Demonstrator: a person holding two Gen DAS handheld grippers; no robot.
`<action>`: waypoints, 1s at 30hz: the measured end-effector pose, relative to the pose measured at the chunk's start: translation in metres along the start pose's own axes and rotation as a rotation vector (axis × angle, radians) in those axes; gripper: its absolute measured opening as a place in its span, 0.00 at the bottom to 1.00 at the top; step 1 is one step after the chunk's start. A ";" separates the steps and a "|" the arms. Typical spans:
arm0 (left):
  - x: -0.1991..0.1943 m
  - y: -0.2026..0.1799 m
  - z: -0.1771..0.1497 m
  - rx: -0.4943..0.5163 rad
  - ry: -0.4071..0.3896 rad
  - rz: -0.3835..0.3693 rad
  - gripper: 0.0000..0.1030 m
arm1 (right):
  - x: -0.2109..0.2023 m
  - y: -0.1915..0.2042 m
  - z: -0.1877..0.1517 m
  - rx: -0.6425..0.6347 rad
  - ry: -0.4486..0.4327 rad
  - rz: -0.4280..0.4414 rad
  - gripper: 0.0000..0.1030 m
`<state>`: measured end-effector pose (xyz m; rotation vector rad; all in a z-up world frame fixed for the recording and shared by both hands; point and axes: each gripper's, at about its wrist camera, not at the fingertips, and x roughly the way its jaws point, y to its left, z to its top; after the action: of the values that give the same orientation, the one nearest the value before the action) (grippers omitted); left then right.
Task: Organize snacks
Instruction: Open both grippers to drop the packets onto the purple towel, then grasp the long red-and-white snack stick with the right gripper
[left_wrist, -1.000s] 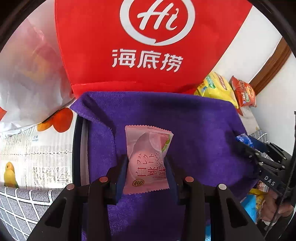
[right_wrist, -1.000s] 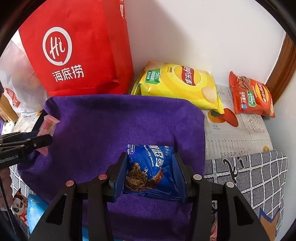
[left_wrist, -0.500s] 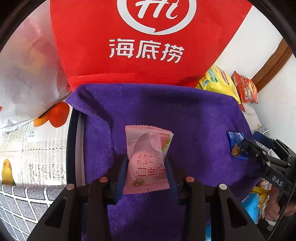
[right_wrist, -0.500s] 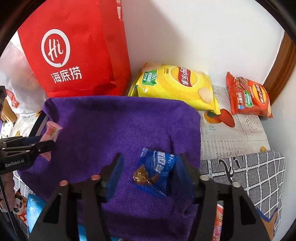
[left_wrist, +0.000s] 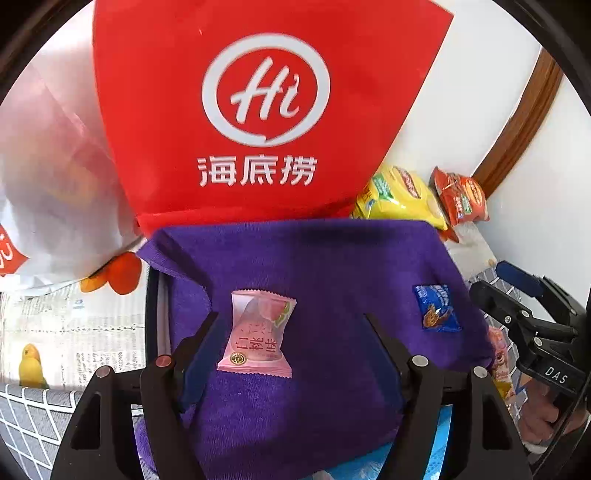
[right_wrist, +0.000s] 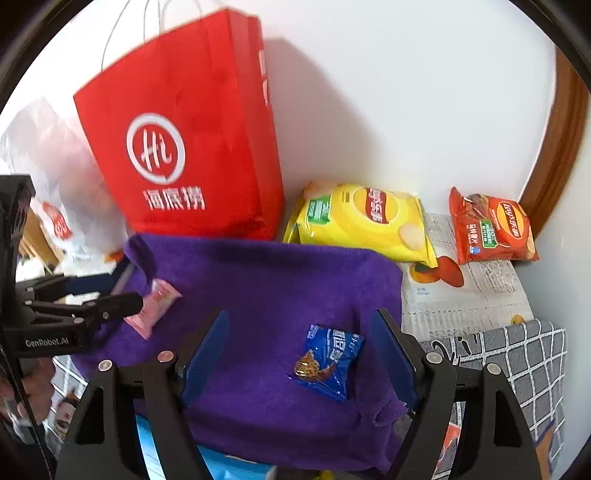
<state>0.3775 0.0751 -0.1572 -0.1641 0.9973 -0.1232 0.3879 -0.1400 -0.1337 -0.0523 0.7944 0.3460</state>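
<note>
Here the left gripper (left_wrist: 291, 328) is opening its fingers around the pink snack packet (left_wrist: 258, 334), which lies free on the purple towel (left_wrist: 332, 266). Likewise the right gripper (right_wrist: 301, 332) is opening around the blue cookie packet (right_wrist: 327, 360), centre-right. Behind stands a red bag (right_wrist: 184, 129).

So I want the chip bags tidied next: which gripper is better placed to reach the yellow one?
Probably the right gripper. Its jaws are opening, clear of the blue cookie packet, and the yellow chip bag lies just beyond the purple towel on its side.
</note>
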 end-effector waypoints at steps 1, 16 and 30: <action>-0.003 0.000 0.000 -0.002 -0.006 -0.006 0.70 | -0.003 -0.001 0.000 0.009 -0.002 -0.002 0.77; -0.067 -0.026 -0.016 -0.020 -0.114 -0.148 0.70 | -0.108 -0.037 -0.034 0.057 -0.088 -0.150 0.85; -0.145 -0.051 -0.088 0.016 -0.142 -0.087 0.69 | -0.173 -0.070 -0.108 0.142 -0.053 -0.136 0.85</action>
<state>0.2241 0.0441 -0.0747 -0.1992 0.8478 -0.1962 0.2240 -0.2741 -0.0925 0.0354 0.7565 0.1611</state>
